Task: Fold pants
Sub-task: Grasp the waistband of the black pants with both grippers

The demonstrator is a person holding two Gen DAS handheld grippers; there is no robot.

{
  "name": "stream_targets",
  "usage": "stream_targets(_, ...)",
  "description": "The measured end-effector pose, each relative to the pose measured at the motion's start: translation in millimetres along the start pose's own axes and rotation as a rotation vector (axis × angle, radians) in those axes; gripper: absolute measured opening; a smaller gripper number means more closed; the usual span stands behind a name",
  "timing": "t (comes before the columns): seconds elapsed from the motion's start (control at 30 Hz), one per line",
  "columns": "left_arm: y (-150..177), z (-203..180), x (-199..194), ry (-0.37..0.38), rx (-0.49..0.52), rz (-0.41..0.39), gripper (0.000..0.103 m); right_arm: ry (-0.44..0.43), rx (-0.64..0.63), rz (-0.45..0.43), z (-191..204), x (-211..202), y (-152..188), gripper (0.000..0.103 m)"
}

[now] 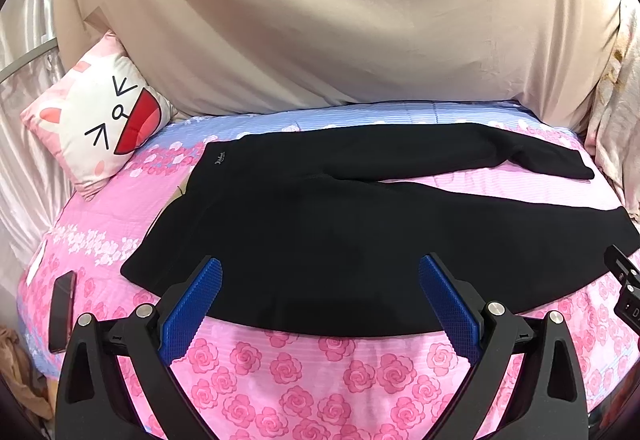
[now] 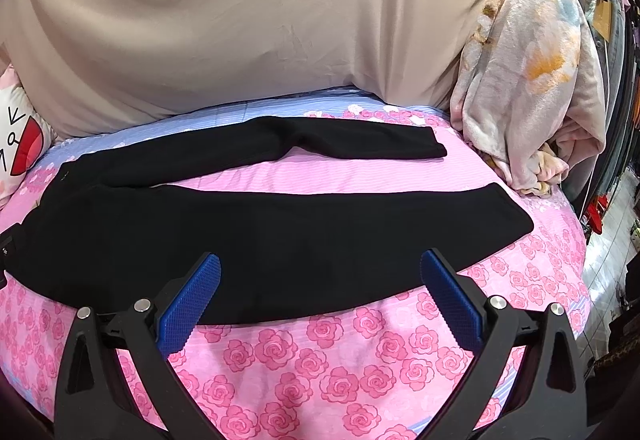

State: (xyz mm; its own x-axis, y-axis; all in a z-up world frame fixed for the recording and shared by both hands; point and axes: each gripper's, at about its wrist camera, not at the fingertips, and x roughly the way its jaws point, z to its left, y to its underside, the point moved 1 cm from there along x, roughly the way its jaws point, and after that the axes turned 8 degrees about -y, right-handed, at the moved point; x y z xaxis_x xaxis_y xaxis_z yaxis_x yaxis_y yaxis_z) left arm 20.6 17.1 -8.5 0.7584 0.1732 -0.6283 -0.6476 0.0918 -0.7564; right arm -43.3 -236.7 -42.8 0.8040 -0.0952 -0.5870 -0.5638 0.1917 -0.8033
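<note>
We saw the black pants (image 1: 320, 224) lying flat and unfolded on the bed (image 1: 320, 372), whose cover bore pink roses near us and a blue stripe along the far edge. Their long axis ran along the bed's near edge, left to right. The waistband (image 1: 168, 224) pointed to the bed's left end, toward the cartoon-face pillow (image 1: 100, 119) in the far left corner. The two legs pointed to the right end, splitting apart in a narrow V. The near leg (image 2: 360, 224) lay close to the near edge, and the far leg (image 2: 360, 139) angled toward the far right corner, its cuff near the crumpled floral blanket (image 2: 528, 87). A beige sheet (image 1: 320, 19) hung behind the bed.

Our left gripper (image 1: 320, 280) hovered over the near edge by the waist and seat, its blue fingers (image 1: 192, 308) spread wide and holding nothing. Our right gripper (image 2: 320, 276) hovered over the near leg with its fingers (image 2: 452, 300) likewise spread and empty. A dark phone (image 1: 62, 312) lay at the bed's near left corner, apart from the pants.
</note>
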Motion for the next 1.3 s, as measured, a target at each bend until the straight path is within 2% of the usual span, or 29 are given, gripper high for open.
stream_targets(0.23,-1.1,1.7,7.2,-0.002,0.0,0.011,0.097,-0.011,0.0,0.003,-2.2,3.6,-0.6,0.098)
stream_targets(0.33,-5.6,6.4,19.5,0.004,-0.002,0.025,0.097,-0.072,0.026,0.006,-20.0,14.9,-10.5,0.098)
stream_targets(0.47,-22.3,24.4,45.6,0.031,-0.03,0.06,0.097,-0.177,0.095,0.018,-66.2,41.9,-34.6,0.098)
stream_targets(0.57,-42.2,36.2,71.9,0.016,-0.043,0.068,0.097,-0.168,0.131,0.039,-115.5,80.0,-64.5,0.098)
stream_targets(0.67,-64.5,42.4,107.4,-0.037,-0.034,0.076,0.097,-0.124,0.163,0.079,-171.6,134.1,-104.4,0.098)
stream_targets(0.83,-102.5,52.7,179.6,-0.086,-0.03,0.135,0.097,-0.134,0.179,0.156,-233.4,226.4,-151.9,0.098)
stream_targets(1.0,-131.8,71.7,225.1,-0.129,-0.083,0.136,0.097,-0.176,0.153,0.243,-269.0,307.3,-170.1,0.098)
stream_targets(1.13,-143.7,84.5,256.1,-0.191,-0.066,0.142,0.097,-0.208,0.157,0.282,-282.7,340.6,-170.4,0.098)
stream_targets(1.23,-145.1,93.6,275.5,-0.208,-0.061,0.157,0.097,-0.214,0.116,0.317,-282.0,357.7,-167.8,0.098)
stream_targets(1.3,-144.3,102.1,287.9,-0.219,-0.071,0.176,0.097,-0.208,0.074,0.316,-277.4,362.7,-167.4,0.087)
